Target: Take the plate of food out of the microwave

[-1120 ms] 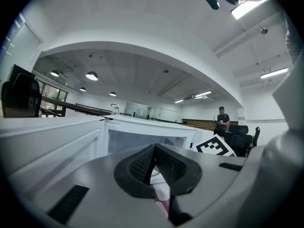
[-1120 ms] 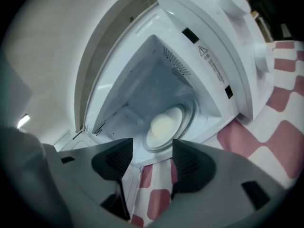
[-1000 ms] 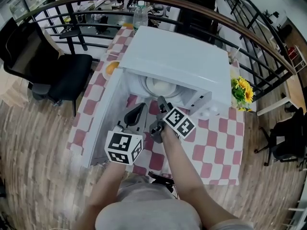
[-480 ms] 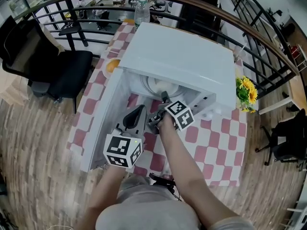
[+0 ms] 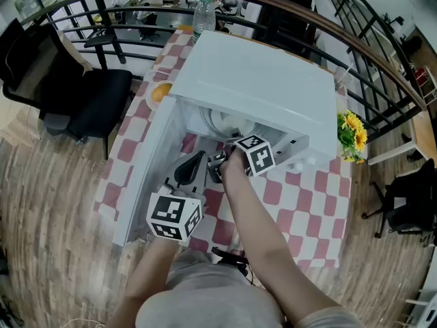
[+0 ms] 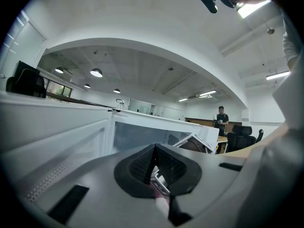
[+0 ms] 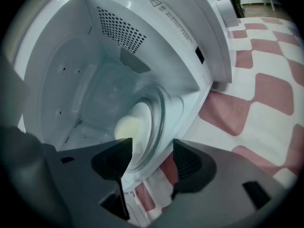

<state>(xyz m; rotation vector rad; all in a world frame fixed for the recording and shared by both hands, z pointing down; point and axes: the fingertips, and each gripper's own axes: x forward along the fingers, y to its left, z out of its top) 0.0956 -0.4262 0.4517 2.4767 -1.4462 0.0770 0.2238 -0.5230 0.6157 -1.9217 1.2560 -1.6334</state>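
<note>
Reaching nearer the plate [image 7: 144, 114] than before, the right claw [image 7: 147, 156] gapes open; left claw [image 6: 154, 167] stays closed.

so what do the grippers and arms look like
Both grippers are grey plastic with black ribbed pads: the left gripper and right gripper each carry a white cube printed with black square markers. The forearms are unsleeved; the person wears a grey top.

Right gripper [image 7: 152, 151] reaches forward on an extended forearm [image 5: 249, 224], jaws apart; left gripper [image 6: 153, 163] sits lower, nearer the body (jaws pressed together, pads touching).
</note>
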